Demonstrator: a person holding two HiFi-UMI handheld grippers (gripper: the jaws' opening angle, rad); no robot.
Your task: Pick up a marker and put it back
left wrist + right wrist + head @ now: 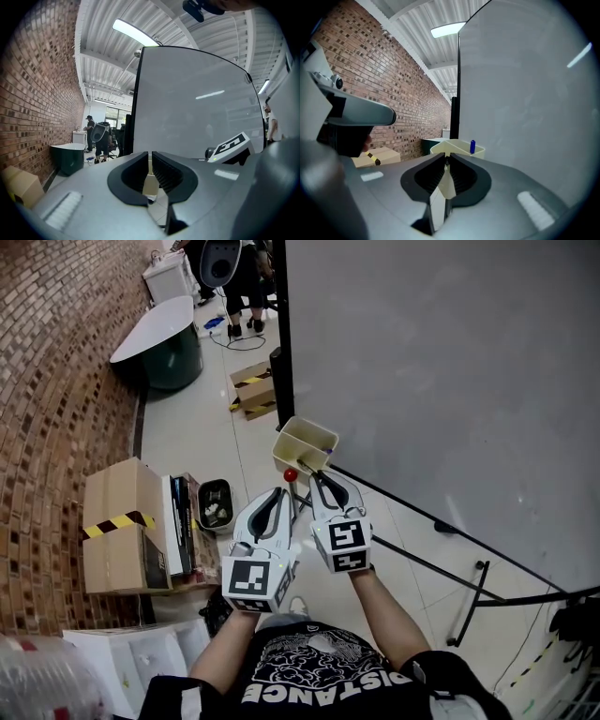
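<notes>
A cream marker holder (pixel 305 442) hangs at the lower left corner of the whiteboard (pixel 441 381). A blue marker (pixel 472 146) stands upright in it, seen small as the blue marker (pixel 327 455) in the head view. A red marker cap (pixel 291 474) shows at the holder's near edge. My left gripper (pixel 285 495) sits just below and left of the holder, jaws shut with nothing between them. My right gripper (pixel 320 478) is beside it, right at the holder's near side, also shut and empty. In the right gripper view the holder (pixel 457 149) lies straight ahead.
The whiteboard stand's black legs (pixel 441 568) run across the floor to my right. Cardboard boxes (pixel 122 521) and a small black bin (pixel 215 504) sit to the left by the brick wall (pixel 56 381). A green tub table (pixel 169 343) and people stand farther off.
</notes>
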